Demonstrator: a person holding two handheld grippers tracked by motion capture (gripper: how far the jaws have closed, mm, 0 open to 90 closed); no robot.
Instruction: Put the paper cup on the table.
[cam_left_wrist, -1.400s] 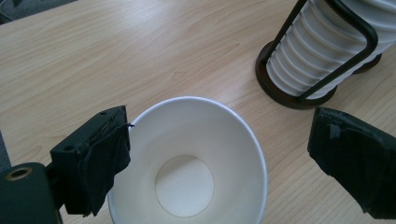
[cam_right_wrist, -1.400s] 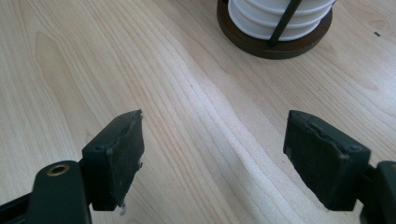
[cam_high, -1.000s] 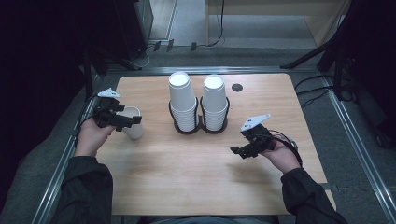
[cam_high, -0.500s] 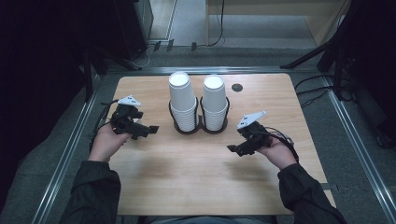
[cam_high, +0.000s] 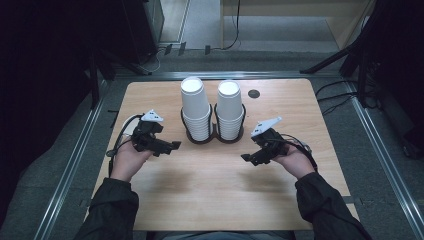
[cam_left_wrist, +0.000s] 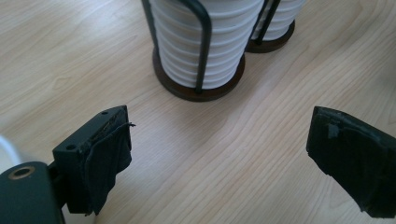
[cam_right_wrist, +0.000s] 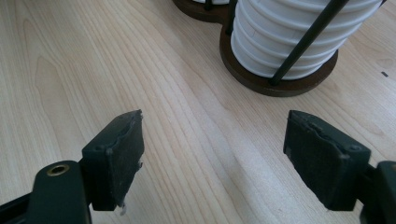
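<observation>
Lab-like recording bay: wooden table (cam_high: 210, 200), metal floor rails (cam_high: 67, 170) (cables (cam_high: 330, 90) around).

From above we look forward and down on the whole table (cam_high: 210, 200). Our 2 gripper views sit low and close over the wood, each facing the cup stacks (cam_left_wrist: 201, 42) from its own side; all 3 views share those stacks.

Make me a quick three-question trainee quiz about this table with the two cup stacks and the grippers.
1. True or false: the left gripper grips a cup.
2. How many paper cup stacks stand in the dark wire holder?
3. Which stack does the right gripper sit nearer to: A, left stack; B, right stack?

Key: 1 false, jaws open and empty. 2 two. 3 B.
</observation>
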